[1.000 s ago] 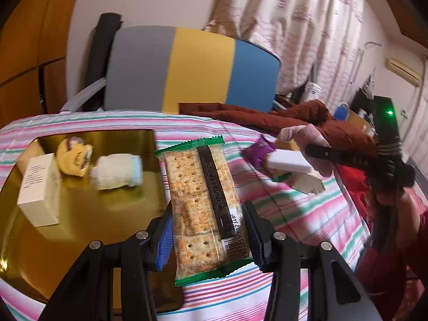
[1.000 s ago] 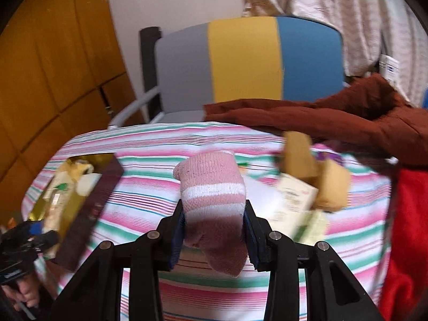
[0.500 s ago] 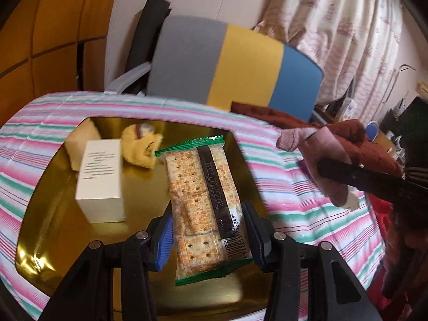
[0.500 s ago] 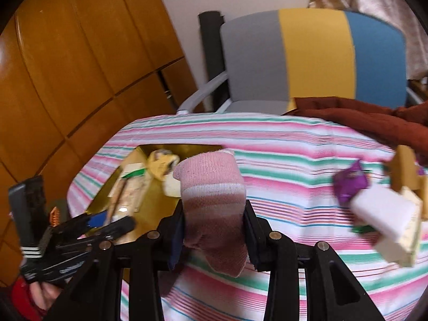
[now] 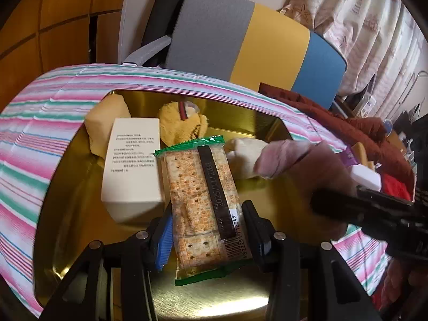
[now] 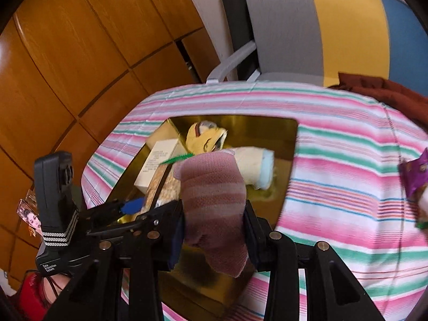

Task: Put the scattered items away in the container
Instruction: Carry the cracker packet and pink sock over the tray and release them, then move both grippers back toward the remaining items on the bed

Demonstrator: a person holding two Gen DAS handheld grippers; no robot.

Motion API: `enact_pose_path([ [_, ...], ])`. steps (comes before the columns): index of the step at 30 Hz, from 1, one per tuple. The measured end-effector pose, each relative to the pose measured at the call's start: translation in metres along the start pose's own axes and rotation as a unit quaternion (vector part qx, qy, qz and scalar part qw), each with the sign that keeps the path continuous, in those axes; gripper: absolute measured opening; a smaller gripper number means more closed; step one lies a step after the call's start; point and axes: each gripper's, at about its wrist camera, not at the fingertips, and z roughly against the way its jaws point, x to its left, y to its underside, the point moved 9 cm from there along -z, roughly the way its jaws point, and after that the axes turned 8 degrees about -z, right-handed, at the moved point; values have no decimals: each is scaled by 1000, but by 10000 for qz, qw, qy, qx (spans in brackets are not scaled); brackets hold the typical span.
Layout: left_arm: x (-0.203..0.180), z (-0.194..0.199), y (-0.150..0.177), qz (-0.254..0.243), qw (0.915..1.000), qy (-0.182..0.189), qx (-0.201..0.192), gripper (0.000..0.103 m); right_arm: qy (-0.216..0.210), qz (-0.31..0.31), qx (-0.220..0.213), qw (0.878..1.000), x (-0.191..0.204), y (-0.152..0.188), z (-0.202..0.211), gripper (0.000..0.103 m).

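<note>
Clamping a cracker packet [image 5: 204,206], the left tool [image 5: 207,230] faces the right tool [image 6: 214,227] pinching a pink sock [image 6: 214,200].

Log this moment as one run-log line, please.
left gripper: holds cracker pack | right gripper: holds pink sock | both over gold tray

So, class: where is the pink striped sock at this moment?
Right wrist view: the pink striped sock is clamped in the right gripper, above the gold tray, near the cracker packet.
</note>
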Motion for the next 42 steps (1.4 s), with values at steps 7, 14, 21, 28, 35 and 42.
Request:
enact_pose_path([
  [7, 18, -3, -8, -204, 9989, -416, 47, 48, 112, -230, 199, 9995, 5, -1, -33, 41],
  [14, 22, -6, -5, -247, 9985, -444, 203, 54, 61, -611, 294, 9977, 7, -10, -59, 53],
  [21, 21, 17, -4, 160, 9992, -324, -190, 54, 18, -374, -169, 9992, 14, -19, -30, 66],
  [28, 19, 36, 0, 516, 9965, -419, -499, 54, 144, -130, -351, 9992, 11, -12, -8, 67],
  [35, 12, 45, 8, 730, 9948, -403, -592, 55, 388, 60, -614, 9973, 4, -8, 12, 67],
  [42, -4, 51, 6, 634, 9945, -404, -727, 55, 800, 286, -882, 9925, -19, -10, 43, 67],
])
